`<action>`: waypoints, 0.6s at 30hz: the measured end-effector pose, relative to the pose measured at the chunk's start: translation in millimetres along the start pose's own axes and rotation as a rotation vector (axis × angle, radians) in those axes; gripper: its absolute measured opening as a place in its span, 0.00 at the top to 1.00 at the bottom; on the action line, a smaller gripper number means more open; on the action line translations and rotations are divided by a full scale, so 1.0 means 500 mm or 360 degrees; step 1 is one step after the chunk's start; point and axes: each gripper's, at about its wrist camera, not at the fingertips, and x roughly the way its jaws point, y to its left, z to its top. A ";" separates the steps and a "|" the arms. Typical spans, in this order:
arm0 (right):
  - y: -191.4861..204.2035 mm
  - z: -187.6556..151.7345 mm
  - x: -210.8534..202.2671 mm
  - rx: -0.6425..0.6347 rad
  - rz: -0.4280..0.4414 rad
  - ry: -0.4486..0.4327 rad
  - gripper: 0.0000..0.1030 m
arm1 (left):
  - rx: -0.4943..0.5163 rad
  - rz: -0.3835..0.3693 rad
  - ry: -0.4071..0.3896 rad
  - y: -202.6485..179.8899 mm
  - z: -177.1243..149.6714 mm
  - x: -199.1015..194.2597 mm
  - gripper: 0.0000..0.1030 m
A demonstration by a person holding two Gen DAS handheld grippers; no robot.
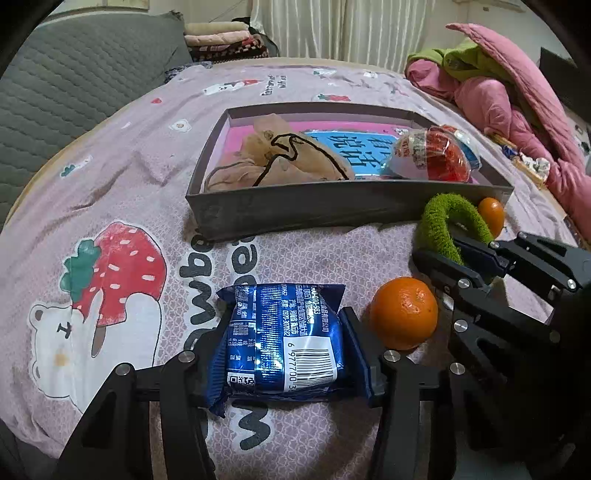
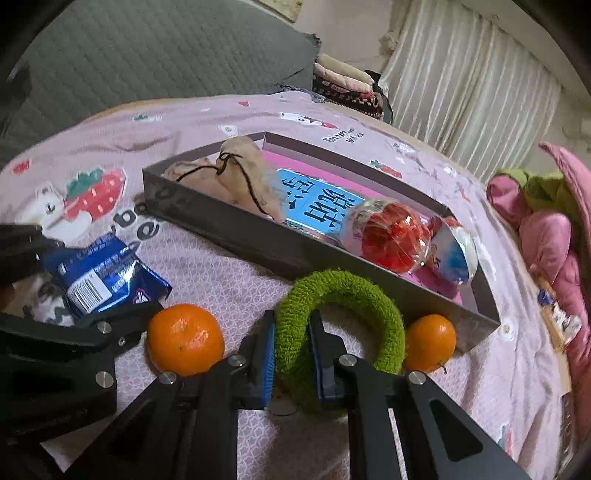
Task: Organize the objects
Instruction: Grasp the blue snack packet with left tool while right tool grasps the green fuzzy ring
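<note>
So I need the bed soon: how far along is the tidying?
Partly done. The box already holds a drawstring pouch, a blue booklet and wrapped toy eggs. In hand: the right gripper is shut on the green ring, and the left gripper straddles the blue snack packet. Two oranges are untouched on the sheet.

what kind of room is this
Most likely a bedroom: the work surface is a bed with a strawberry-print sheet, a pink quilt bunched at its edge, and folded blankets stacked by the curtains.
</note>
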 end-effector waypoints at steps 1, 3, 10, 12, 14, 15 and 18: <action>-0.004 0.001 0.000 0.0020 0.0016 0.0000 0.84 | -0.0013 -0.0017 -0.0001 0.003 0.001 -0.002 0.47; -0.011 0.000 -0.005 0.0055 0.0042 -0.0005 0.84 | -0.0033 -0.0042 -0.0012 0.008 0.001 -0.007 0.47; -0.036 -0.003 -0.033 0.0155 0.0098 -0.0068 0.84 | -0.0042 -0.0126 -0.0098 0.008 0.002 -0.035 0.47; -0.042 -0.003 -0.042 0.0182 0.0114 -0.0091 0.84 | -0.0019 -0.0136 -0.0145 0.003 0.000 -0.048 0.47; -0.049 -0.003 -0.052 0.0207 0.0130 -0.0123 0.84 | 0.0006 -0.0136 -0.0199 -0.003 0.001 -0.062 0.47; -0.052 -0.003 -0.057 0.0219 0.0138 -0.0139 0.84 | 0.0019 -0.0134 -0.0223 -0.006 0.000 -0.068 0.47; -0.060 -0.001 -0.071 0.0246 0.0165 -0.0179 0.84 | 0.0051 -0.0133 -0.0278 -0.012 0.001 -0.084 0.47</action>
